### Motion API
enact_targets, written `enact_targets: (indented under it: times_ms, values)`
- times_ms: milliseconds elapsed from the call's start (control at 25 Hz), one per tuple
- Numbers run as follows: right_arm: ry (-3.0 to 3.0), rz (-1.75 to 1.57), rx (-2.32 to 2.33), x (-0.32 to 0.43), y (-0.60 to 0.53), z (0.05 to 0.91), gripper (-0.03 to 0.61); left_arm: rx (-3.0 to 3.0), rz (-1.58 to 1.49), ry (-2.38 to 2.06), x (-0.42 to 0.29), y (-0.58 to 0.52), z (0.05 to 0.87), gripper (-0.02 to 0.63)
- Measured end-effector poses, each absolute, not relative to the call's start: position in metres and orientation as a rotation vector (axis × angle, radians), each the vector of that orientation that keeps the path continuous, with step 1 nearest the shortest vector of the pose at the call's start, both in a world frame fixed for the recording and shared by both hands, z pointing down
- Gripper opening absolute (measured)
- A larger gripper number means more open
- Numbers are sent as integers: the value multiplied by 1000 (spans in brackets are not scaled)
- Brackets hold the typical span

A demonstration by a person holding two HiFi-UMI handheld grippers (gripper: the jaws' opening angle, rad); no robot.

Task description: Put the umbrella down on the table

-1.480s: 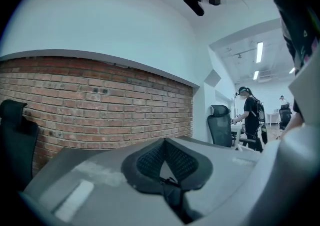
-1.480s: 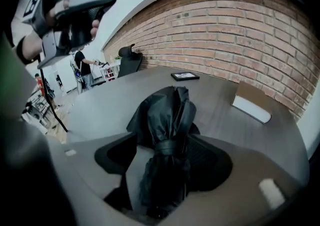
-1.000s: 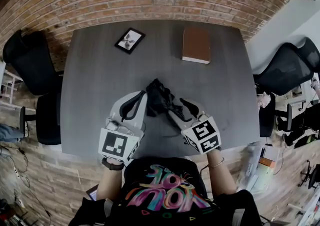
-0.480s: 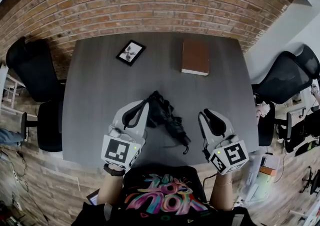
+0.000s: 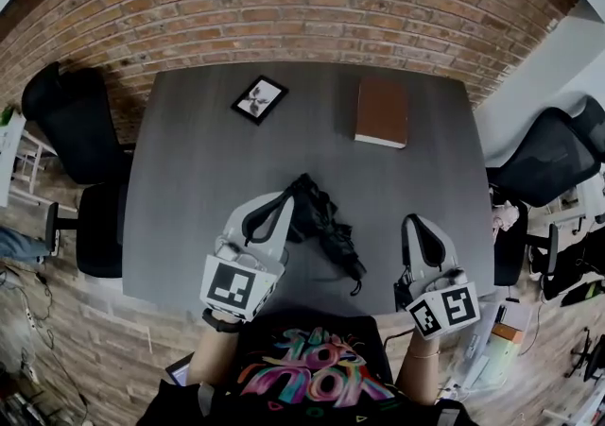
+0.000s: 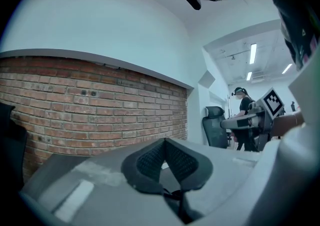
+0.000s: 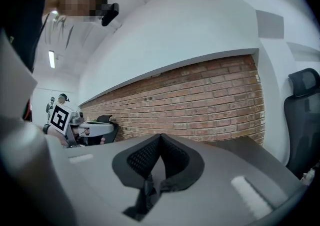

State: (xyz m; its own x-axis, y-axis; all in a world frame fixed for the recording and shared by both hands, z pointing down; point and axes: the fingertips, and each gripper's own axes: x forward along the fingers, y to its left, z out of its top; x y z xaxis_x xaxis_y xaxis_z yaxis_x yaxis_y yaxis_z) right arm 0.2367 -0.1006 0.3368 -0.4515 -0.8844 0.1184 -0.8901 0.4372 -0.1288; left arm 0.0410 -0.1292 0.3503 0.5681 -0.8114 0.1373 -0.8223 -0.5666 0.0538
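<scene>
The black folded umbrella (image 5: 327, 226) lies on the dark grey table (image 5: 189, 178), its strap trailing toward the near edge. My left gripper (image 5: 284, 197) hovers at the umbrella's left end; its jaws are shut with nothing between them (image 6: 164, 142). My right gripper (image 5: 417, 220) is held to the right of the umbrella, well apart from it. Its jaws have just closed on nothing and stand shut (image 7: 160, 137). Both gripper views look level at the brick wall, so the umbrella is hidden in them.
A brown book (image 5: 382, 112) and a small picture frame (image 5: 259, 99) lie at the table's far side. Black office chairs stand at the left (image 5: 66, 122) and right (image 5: 548, 160). Another person (image 6: 245, 115) stands in the background.
My right gripper has let go of the umbrella, swung away to the right and closed empty. The umbrella now rests alone on the table. The left gripper has stayed put.
</scene>
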Motion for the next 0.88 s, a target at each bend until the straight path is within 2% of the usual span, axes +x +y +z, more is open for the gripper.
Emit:
enact_targets:
  times_ms: [880]
  values:
    - [-2670,263,1552,231,-115,340,0,2650,154,-1456,34,-130,352,2]
